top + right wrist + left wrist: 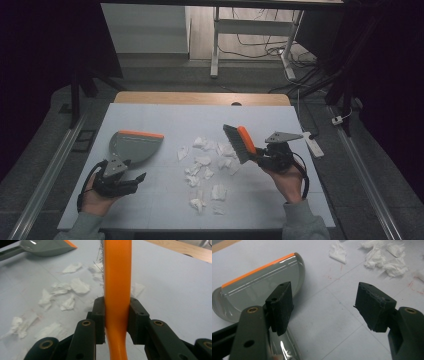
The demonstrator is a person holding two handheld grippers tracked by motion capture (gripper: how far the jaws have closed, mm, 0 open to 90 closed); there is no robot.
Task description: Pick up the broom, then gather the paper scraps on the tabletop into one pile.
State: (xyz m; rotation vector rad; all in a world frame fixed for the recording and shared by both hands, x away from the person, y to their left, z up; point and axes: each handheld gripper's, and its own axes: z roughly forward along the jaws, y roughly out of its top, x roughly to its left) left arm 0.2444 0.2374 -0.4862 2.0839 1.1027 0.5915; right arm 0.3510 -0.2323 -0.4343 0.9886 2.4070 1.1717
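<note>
Brush [239,143]: orange handle clamped in right gripper [260,156], held over table [150,120]; long axis slants up-left, bristles facing paper scraps [202,162]. Dustpan [134,145]: flat at left, orange lip far side. Left gripper [141,177]: jaws wide, empty, just beside dustpan.

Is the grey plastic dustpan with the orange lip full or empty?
Empty. The grey plastic dustpan with the orange lip lies flat, its tray bare; the torn white paper scraps lie on the white table beside it.
</note>
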